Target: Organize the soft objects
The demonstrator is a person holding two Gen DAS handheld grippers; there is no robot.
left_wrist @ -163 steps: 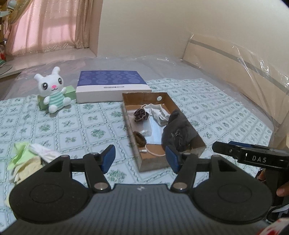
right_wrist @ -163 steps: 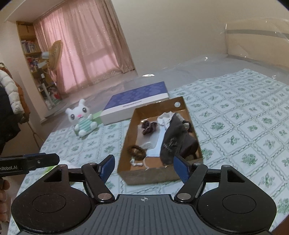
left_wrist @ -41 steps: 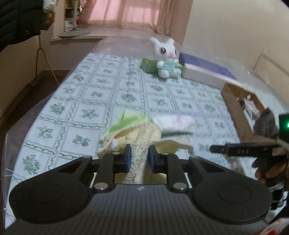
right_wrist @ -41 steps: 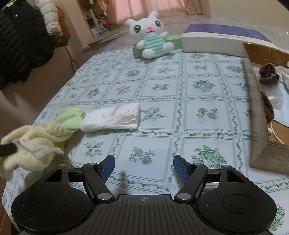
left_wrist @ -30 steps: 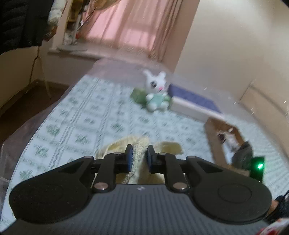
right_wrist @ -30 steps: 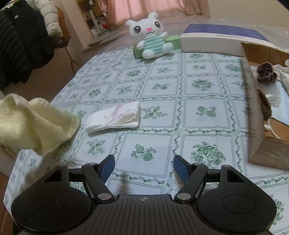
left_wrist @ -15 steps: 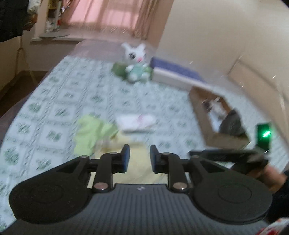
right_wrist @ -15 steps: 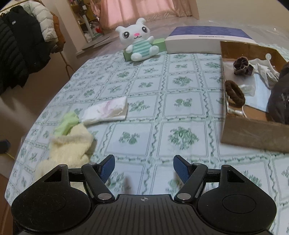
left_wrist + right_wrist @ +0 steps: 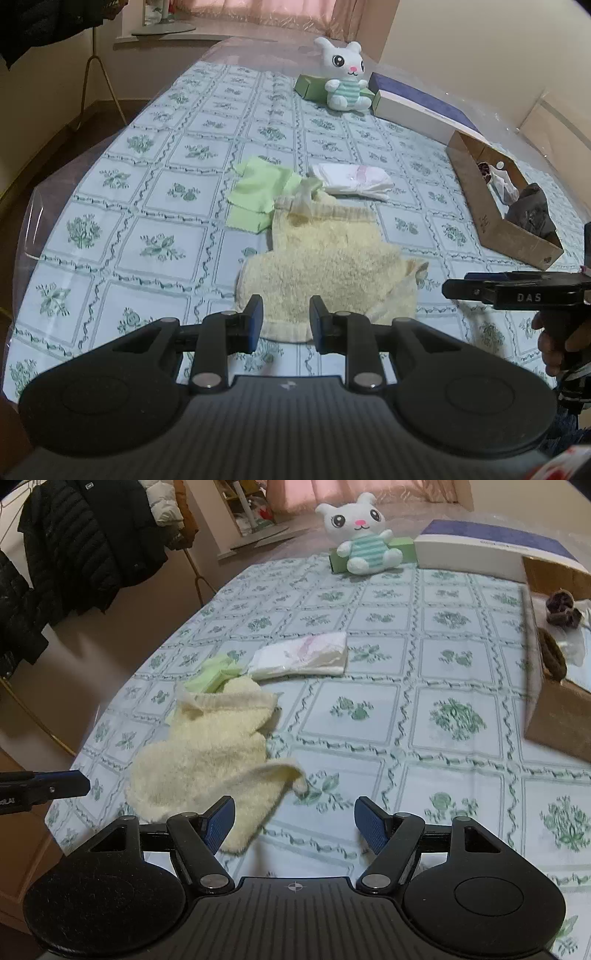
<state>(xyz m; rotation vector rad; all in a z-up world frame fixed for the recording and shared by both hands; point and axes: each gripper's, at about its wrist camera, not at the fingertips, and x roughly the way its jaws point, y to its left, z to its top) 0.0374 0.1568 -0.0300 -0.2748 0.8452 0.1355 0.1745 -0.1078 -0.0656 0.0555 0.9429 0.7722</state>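
A pale yellow towel [image 9: 325, 258] is seen lying crumpled on the green-patterned bedspread [image 9: 159, 184], close to the near edge of the bed, one corner folded over toward the right gripper's side. The left gripper [image 9: 286, 321] is held just above the towel's near hem, its blue pads [image 9: 255, 317] set narrowly apart — nothing is pinched between them, the towel lying flat beneath. The right gripper [image 9: 293, 818] is held with its jaws wide, nothing between them; its left pad sits over the towel's near corner, though contact cannot be made out.

Just beyond the towel, a light green cloth [image 9: 258, 192] is partly overlapped by the towel's far end, and a folded white cloth [image 9: 351, 179] with a faint pink mark is laid just beside it, toward the middle of the bed. Over by the right edge a brown cardboard box [image 9: 491, 221] is found, with a dark grey item [image 9: 532, 214], a white item and brown hair ties inside — which of them touch cannot be told. At the far end of the bed a white plush bunny [image 9: 343, 77] in a striped top is propped against a green box [image 9: 310, 86], a white box with a blue lid [image 9: 417, 107] just beside it. Dark jackets [image 9: 74, 554] are hung off the bed's left side.
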